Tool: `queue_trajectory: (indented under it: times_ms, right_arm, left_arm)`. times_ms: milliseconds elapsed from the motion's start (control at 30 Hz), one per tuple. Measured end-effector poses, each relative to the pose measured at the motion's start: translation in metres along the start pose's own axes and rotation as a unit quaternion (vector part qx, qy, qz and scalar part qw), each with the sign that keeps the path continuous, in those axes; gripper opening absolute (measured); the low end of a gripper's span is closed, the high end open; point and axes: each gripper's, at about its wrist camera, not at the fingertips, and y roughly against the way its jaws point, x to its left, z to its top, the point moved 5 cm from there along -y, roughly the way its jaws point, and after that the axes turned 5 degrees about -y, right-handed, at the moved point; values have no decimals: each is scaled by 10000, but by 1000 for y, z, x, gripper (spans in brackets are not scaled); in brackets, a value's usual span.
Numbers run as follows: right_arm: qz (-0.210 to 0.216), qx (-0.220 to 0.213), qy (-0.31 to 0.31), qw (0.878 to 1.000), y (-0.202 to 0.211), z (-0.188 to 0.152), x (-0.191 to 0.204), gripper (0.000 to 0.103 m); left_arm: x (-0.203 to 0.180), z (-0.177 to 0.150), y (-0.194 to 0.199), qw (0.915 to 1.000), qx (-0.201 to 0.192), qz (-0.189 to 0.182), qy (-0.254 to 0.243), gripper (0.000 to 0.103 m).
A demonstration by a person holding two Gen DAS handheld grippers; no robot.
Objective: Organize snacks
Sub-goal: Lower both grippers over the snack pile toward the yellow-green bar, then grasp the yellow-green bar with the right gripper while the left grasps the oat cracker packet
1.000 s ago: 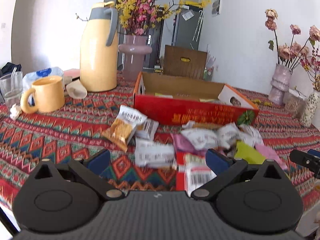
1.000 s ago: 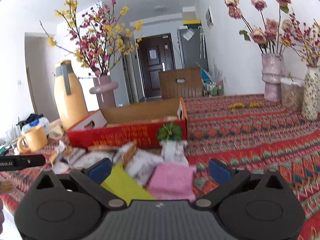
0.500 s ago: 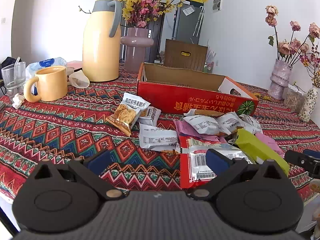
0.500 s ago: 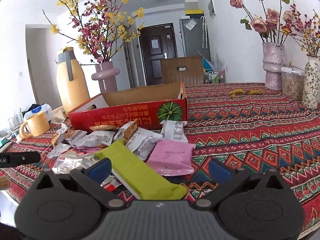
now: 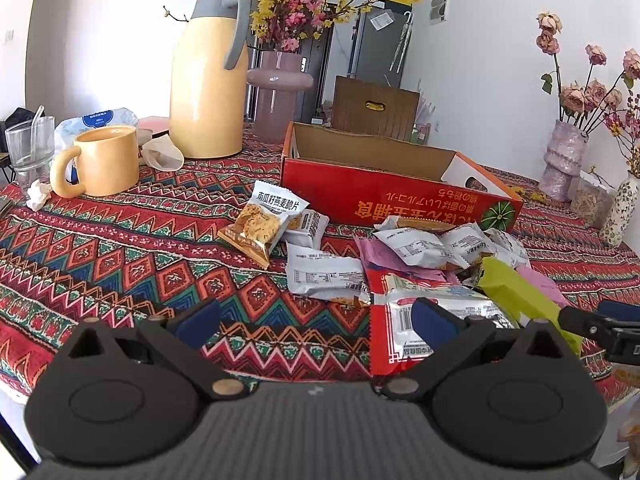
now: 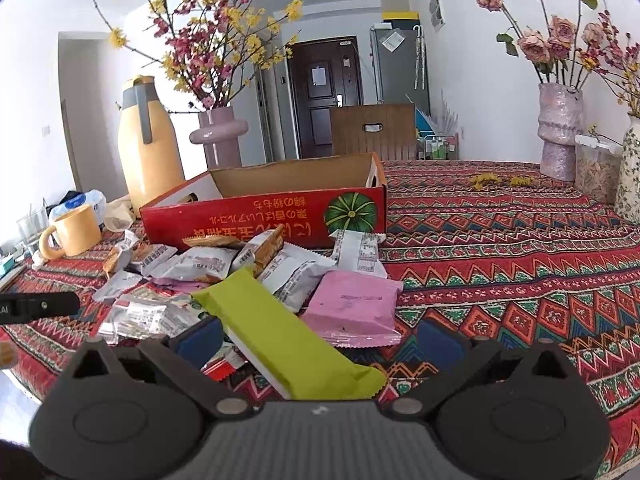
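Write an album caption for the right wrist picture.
Open fingers hover over a green snack bar and pink packet before a red box.

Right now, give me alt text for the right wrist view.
The open right gripper hovers low over a pile of snack packets on a patterned tablecloth, nearest a lime-green packet and a pink packet. Behind the pile stands an open red cardboard box.

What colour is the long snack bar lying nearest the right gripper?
Lime green; the bar shows best in the right wrist view.
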Motion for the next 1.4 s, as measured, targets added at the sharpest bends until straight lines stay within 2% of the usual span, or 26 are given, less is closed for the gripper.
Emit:
queue_trajectory:
  times_ms: [267, 333, 400, 533, 600, 667, 800, 1067, 1267, 1400]
  right_arm:
    - [73, 264, 260, 9993, -23, -4, 7, 102]
    - [116, 343, 309, 9989, -29, -5, 9, 92]
    - [219, 440, 291, 9984, -33, -7, 11, 74]
    - [310, 529, 388, 9974, -32, -16, 16, 60]
    - [322, 528, 502, 9968, -30, -18, 19, 47]
    - [388, 545, 588, 9960, -27, -20, 22, 41]
    - [381, 468, 661, 9960, -23, -20, 28, 38]
    - [364, -72, 395, 9985, 2, -11, 24, 38]
    - [91, -306, 130, 9994, 7, 3, 2, 38]
    - [-133, -382, 11, 9992, 6, 8, -15, 38]
  left_arm:
    - [-1, -1, 0, 10000, 16, 0, -16, 103]
    - [-2, -1, 0, 10000, 16, 1, -22, 103]
    - [-2, -2, 0, 10000, 21, -1, -17, 103]
    - [-2, -2, -1, 10000, 47, -1, -5, 103]
    - [-2, -3, -1, 10000, 56, -5, -2, 103]
    - [-3, -3, -1, 10000, 58, -10, -10, 103]
    - [-2, -2, 0, 10000, 45, 3, -3, 103]
    - [7, 2, -4, 9999, 32, 89, 88, 103]
    - [26, 22, -22, 9994, 17, 337, -23, 103]
    - [41, 39, -48, 9986, 44, 492, -186, 103]
